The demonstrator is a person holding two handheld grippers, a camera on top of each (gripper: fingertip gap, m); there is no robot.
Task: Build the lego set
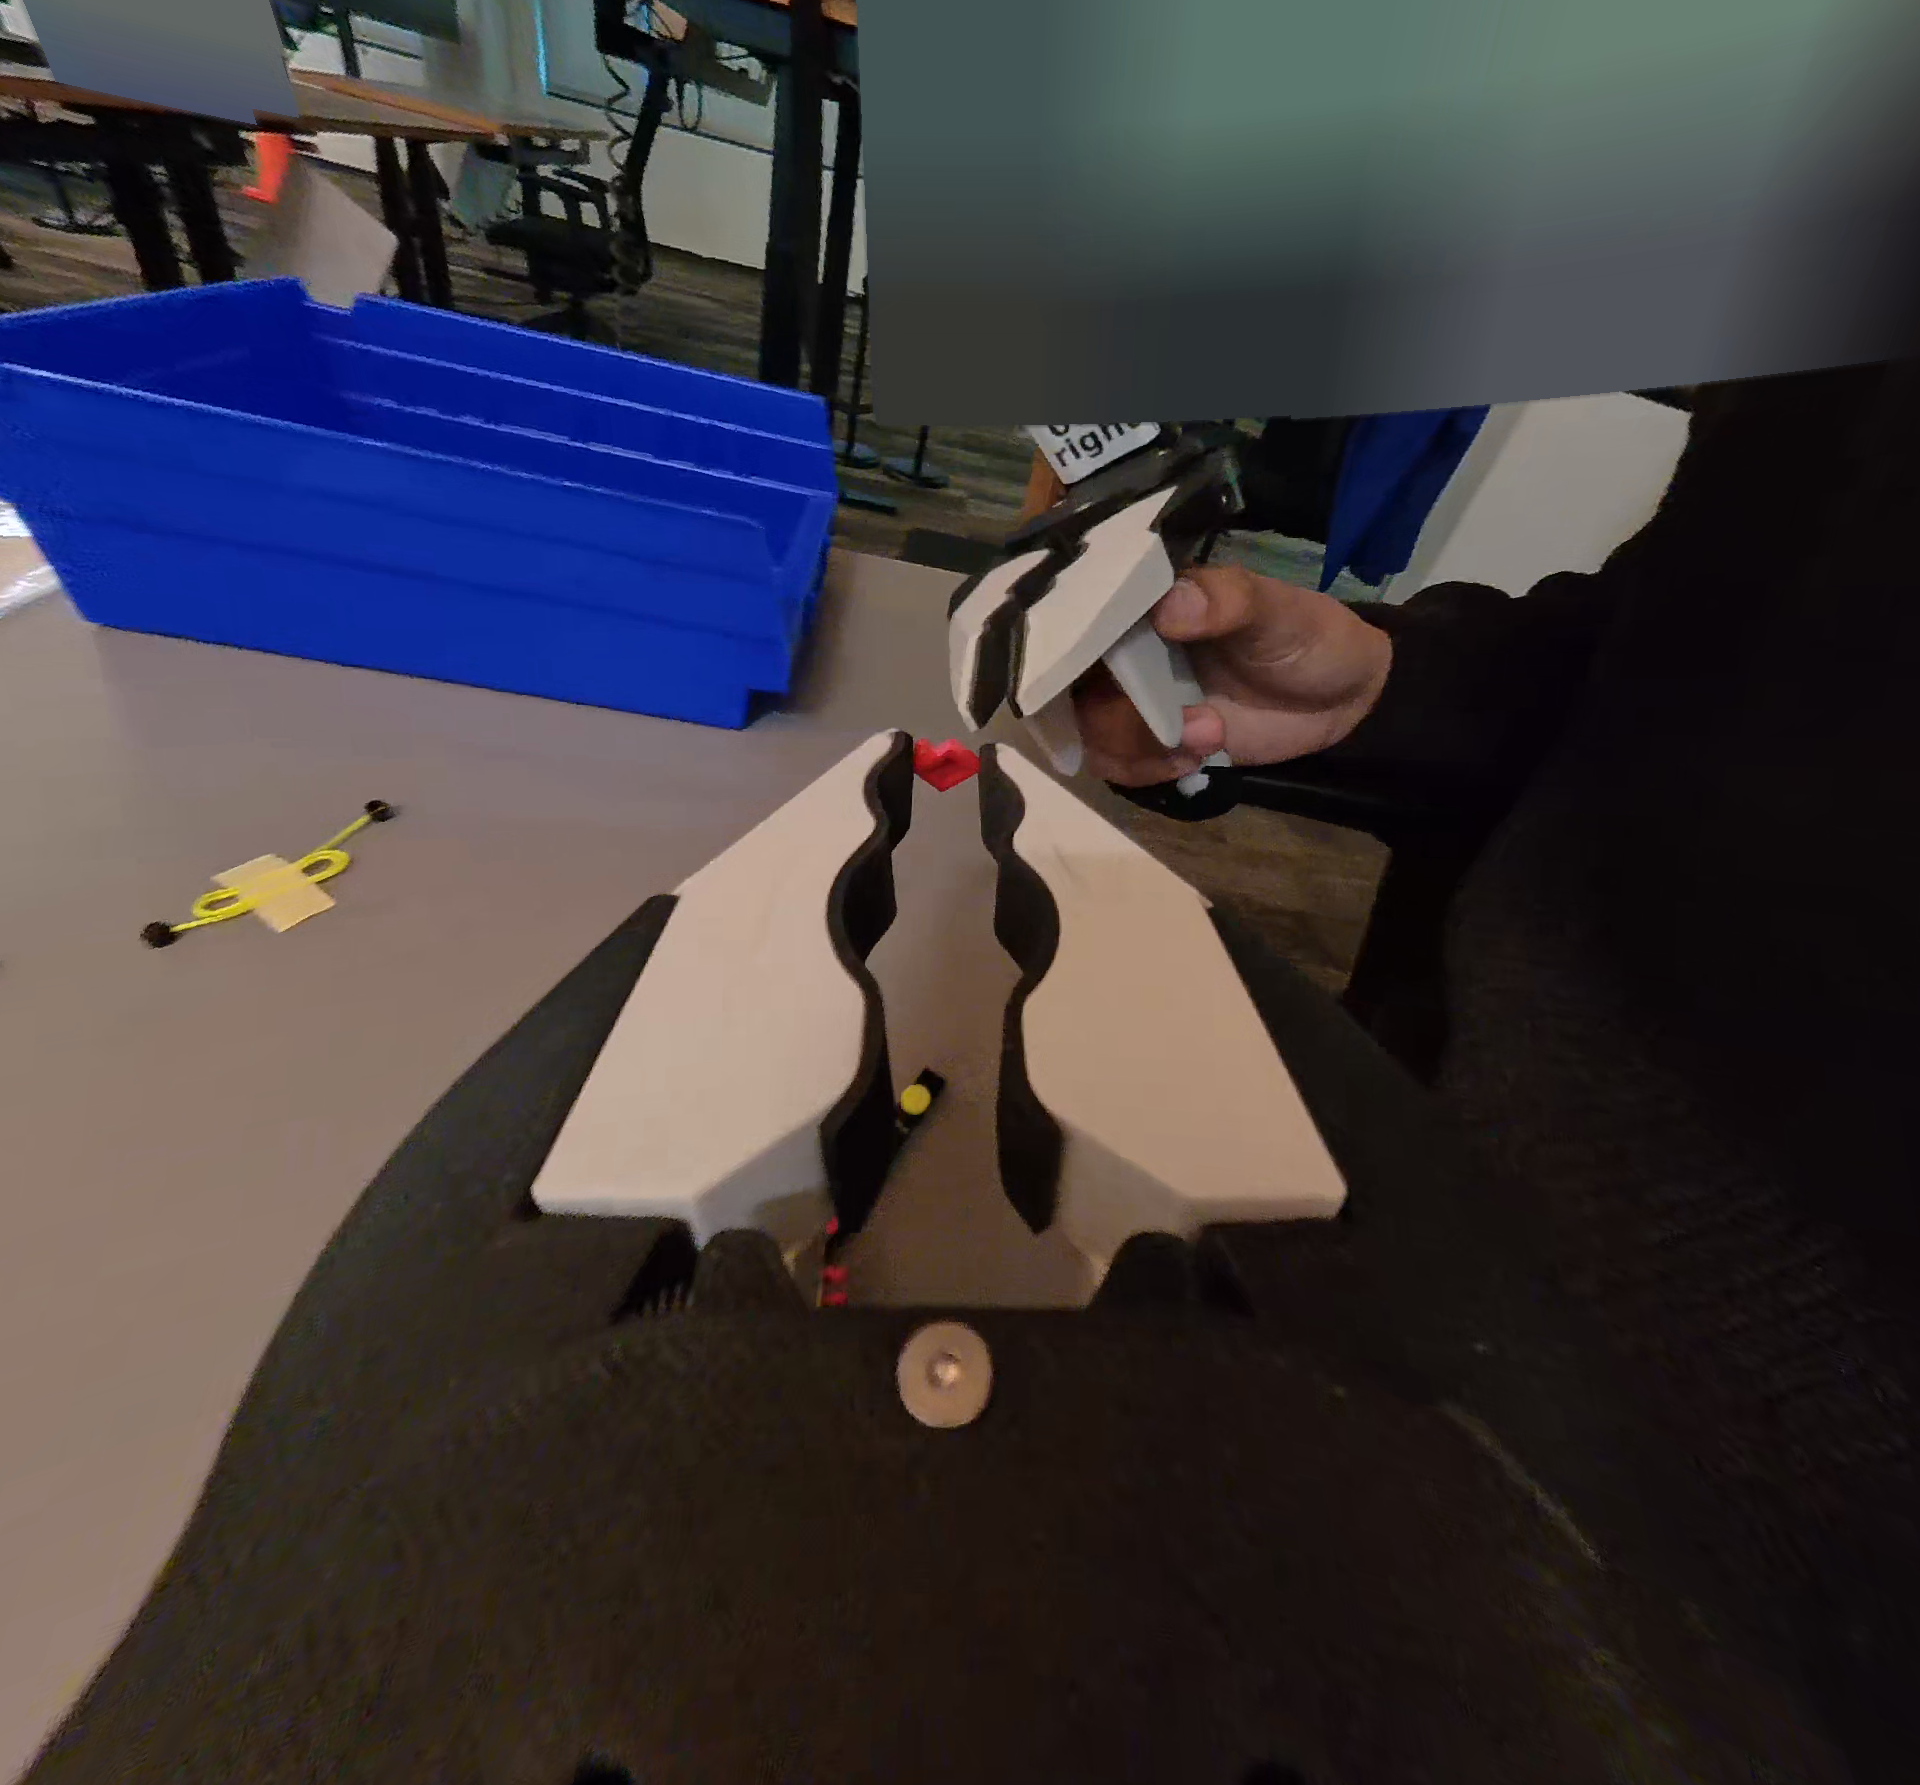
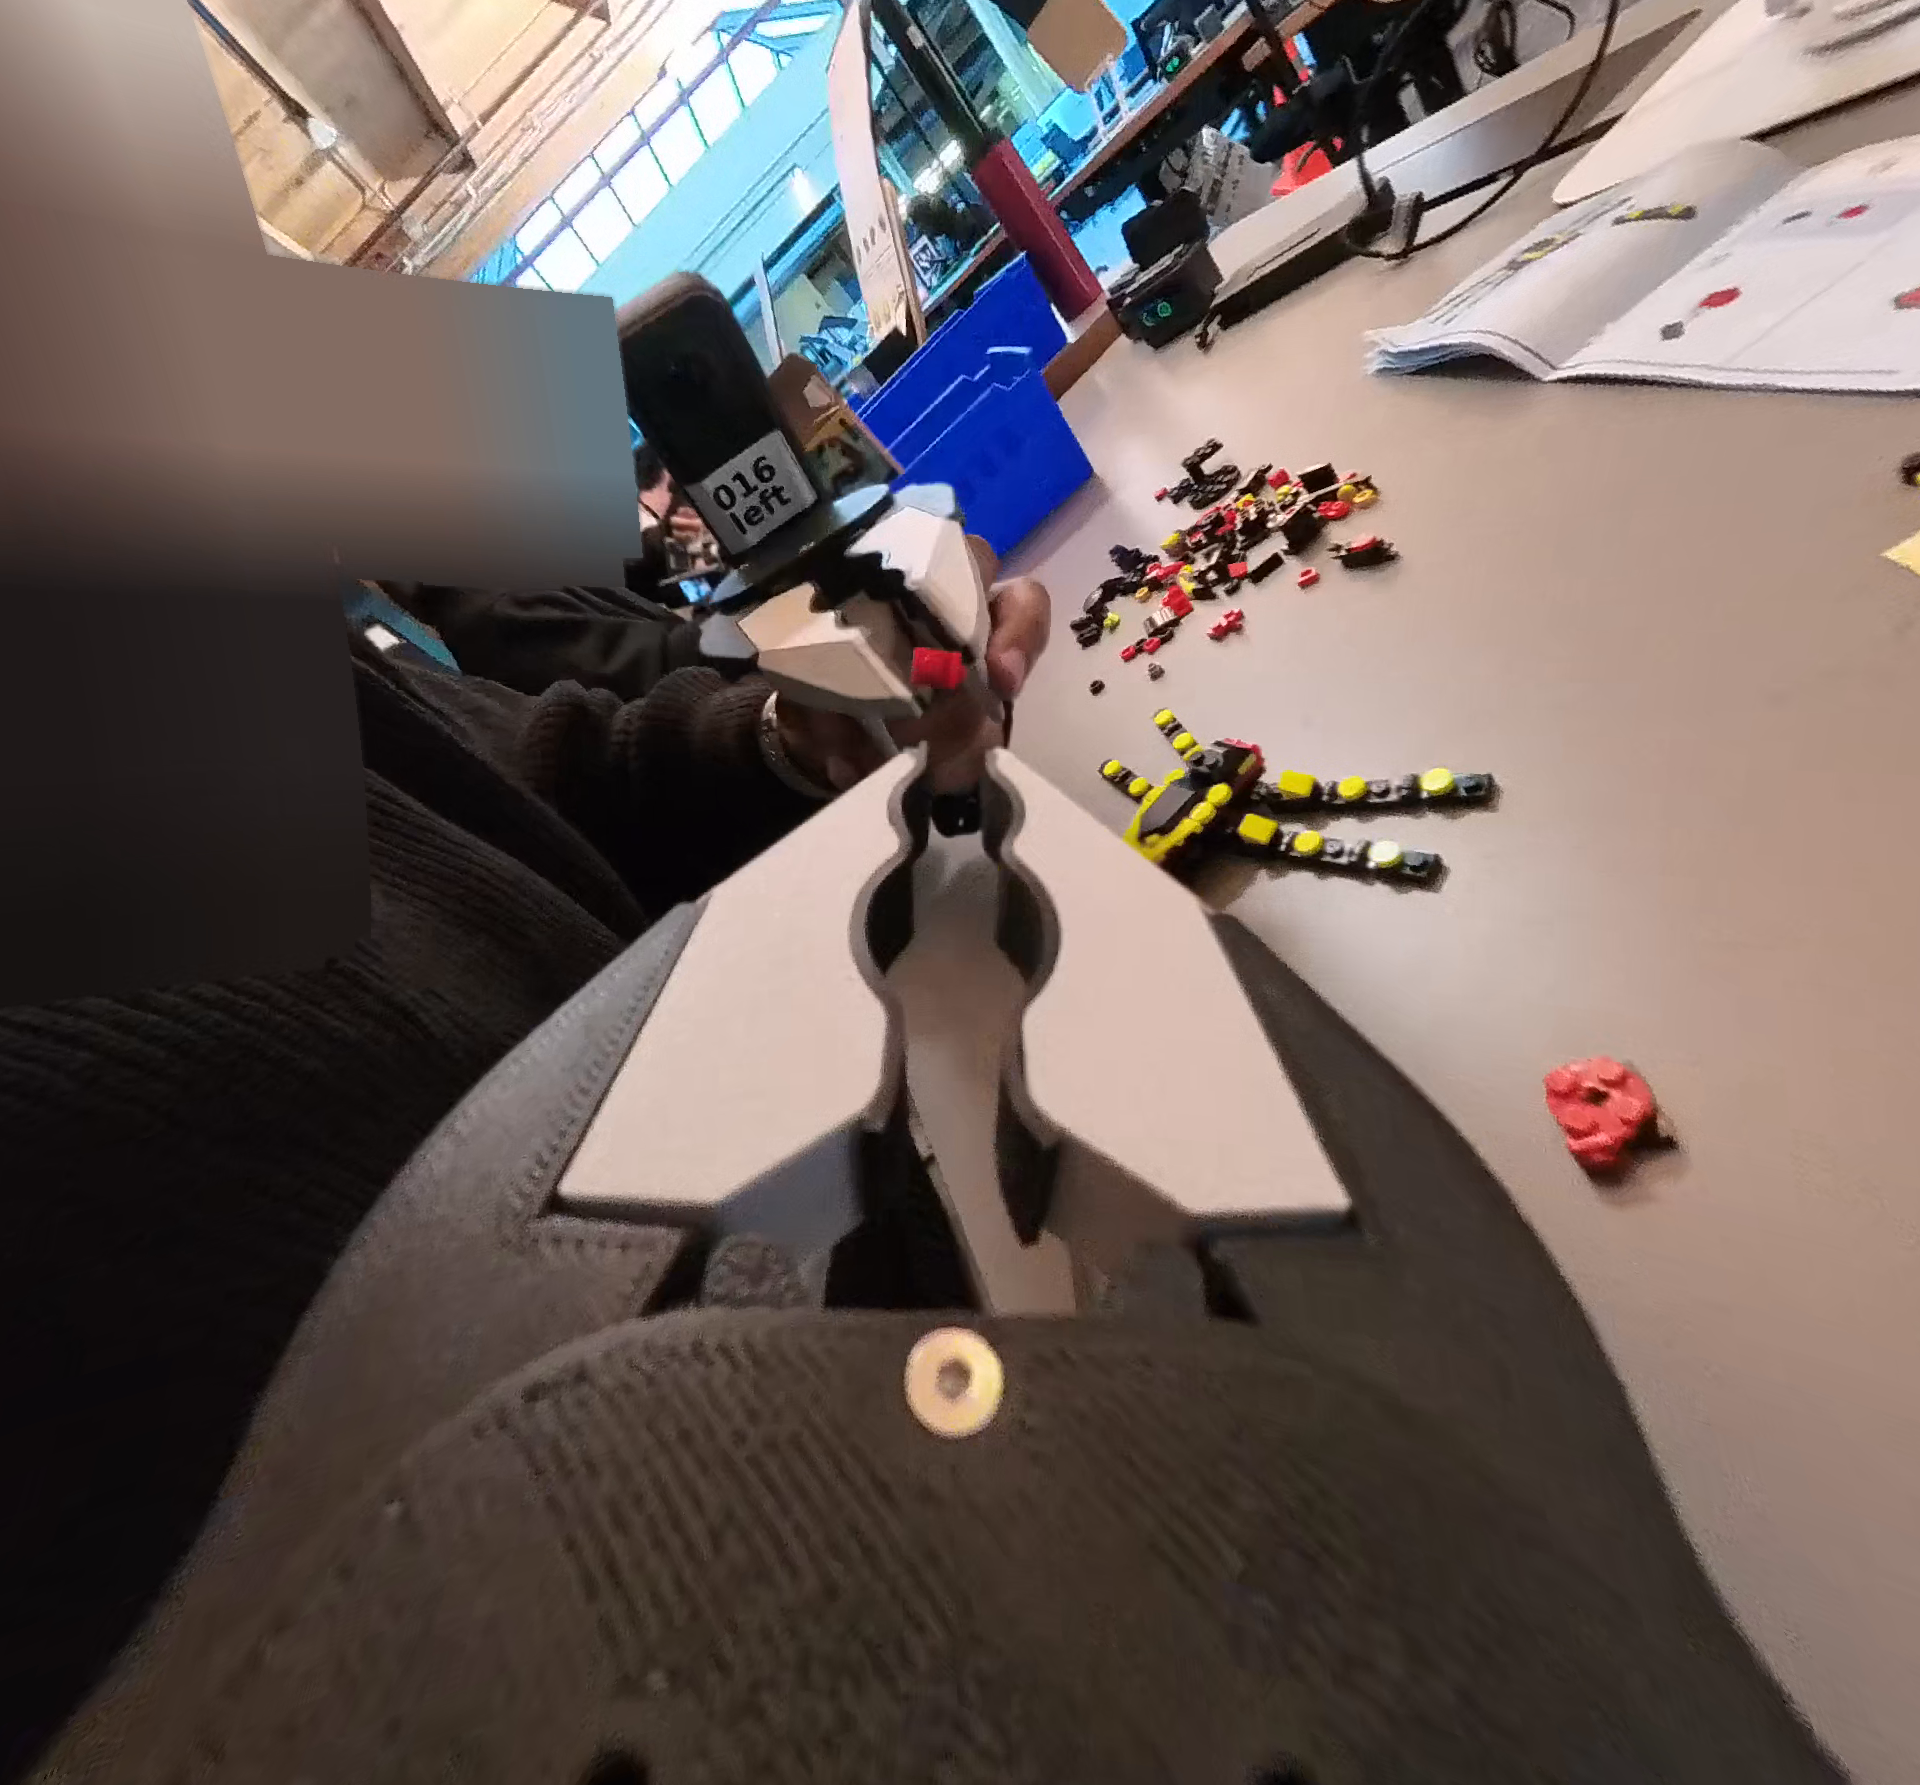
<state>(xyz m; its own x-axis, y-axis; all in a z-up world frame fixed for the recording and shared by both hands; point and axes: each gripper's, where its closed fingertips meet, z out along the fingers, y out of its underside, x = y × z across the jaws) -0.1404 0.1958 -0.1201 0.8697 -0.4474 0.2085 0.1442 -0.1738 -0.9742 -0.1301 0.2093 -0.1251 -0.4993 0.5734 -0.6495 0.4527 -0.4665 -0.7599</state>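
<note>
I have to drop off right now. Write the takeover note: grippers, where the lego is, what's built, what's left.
Left gripper: shut on a small red piece, held above the table.
Right gripper: nearly closed on a small black piece, close to the left one.
Done: partly built black-and-yellow model lies on the table.
Left: join the held pieces; a red assembly and the loose pile remain. Instruction booklet lies open beyond the pile.

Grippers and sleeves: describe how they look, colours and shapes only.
Each gripper, left gripper and right gripper, has two pale wedge-shaped fingers with wavy black inner pads on a black body. A black camera bearing a white sticker tops the left. Both sleeves are black knit.
</note>
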